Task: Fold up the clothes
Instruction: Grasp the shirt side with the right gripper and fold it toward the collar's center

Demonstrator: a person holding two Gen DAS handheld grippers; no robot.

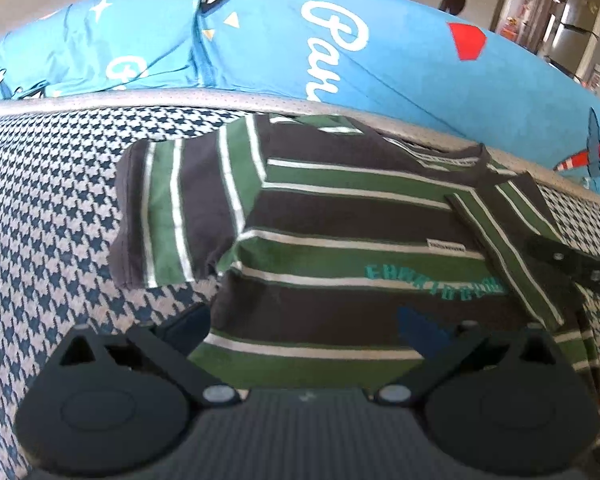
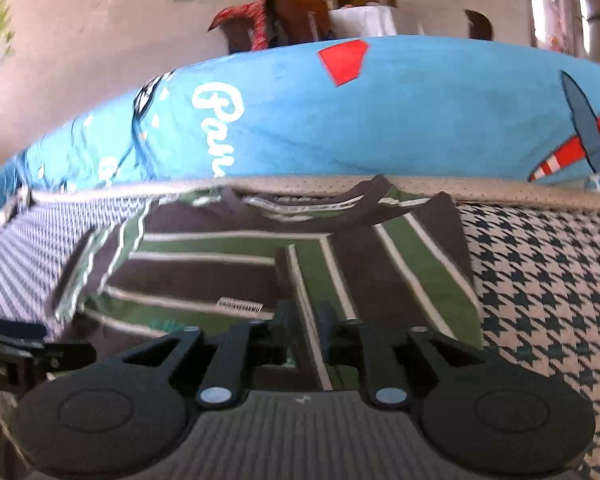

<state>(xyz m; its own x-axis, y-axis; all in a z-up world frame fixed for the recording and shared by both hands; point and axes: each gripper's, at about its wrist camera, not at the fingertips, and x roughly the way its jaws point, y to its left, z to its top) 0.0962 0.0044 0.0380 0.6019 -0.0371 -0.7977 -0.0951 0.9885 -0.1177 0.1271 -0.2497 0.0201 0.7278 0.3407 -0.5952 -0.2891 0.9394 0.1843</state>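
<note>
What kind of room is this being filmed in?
Most likely a home, at a bed or sofa. A striped T-shirt lies on a houndstooth-patterned cover, with a blue printed quilt bunched behind it. Farther back there are a table with a white cloth and what looks like a fridge.

Bare houndstooth cover (image 1: 40, 220) free left of striped shirt (image 1: 340, 248), blue bedding (image 1: 380, 60) walling far edge

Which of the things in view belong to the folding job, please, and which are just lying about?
Part of the job:
- striped T-shirt
- left gripper, jaws wide apart
- right gripper, jaws nearly closed over the folded-in sleeve

Just lying about:
- houndstooth cover beneath the shirt
- blue printed bedding
- chair behind
</note>
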